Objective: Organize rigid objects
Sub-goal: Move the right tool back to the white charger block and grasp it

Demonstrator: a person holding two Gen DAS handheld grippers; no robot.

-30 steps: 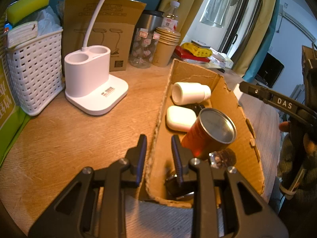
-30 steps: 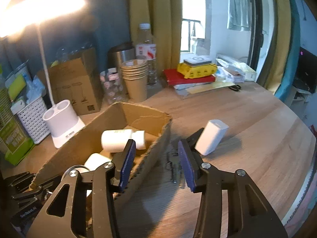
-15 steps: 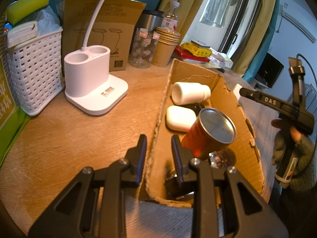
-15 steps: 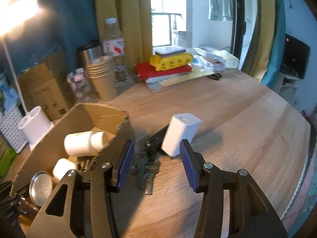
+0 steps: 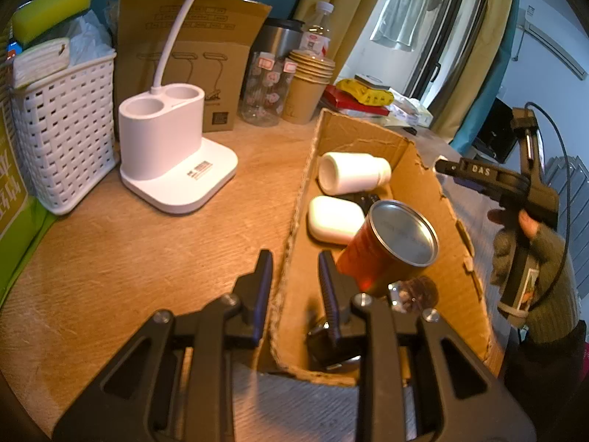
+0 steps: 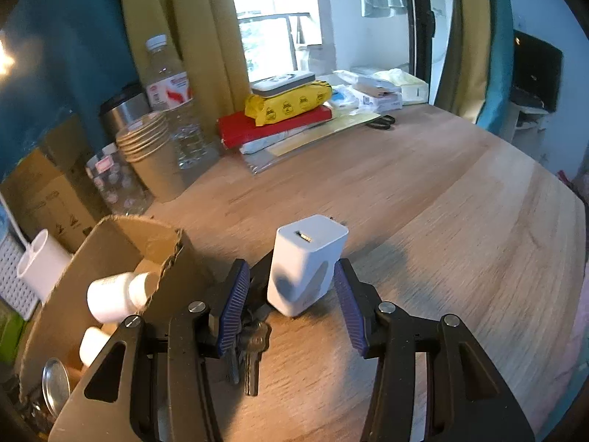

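Right gripper point(image 6: 291, 287) straddles the white USB charger point(image 6: 307, 263); left gripper point(image 5: 294, 270) straddles the cardboard box's point(image 5: 416, 180) wall.

The right jaws stand apart, one on either side of the charger, which stands on the wooden table point(image 6: 423, 199) just right of the box; contact is not discernible. A bunch of keys point(image 6: 250, 346) lies beside the charger, under the left finger. The left jaws are apart with the box's side wall between them, not visibly pinched. Inside the box lie a white pill bottle point(image 5: 351, 173), a white earbud case point(image 5: 335, 219) and a red tin can point(image 5: 386, 248) tipped on its side.
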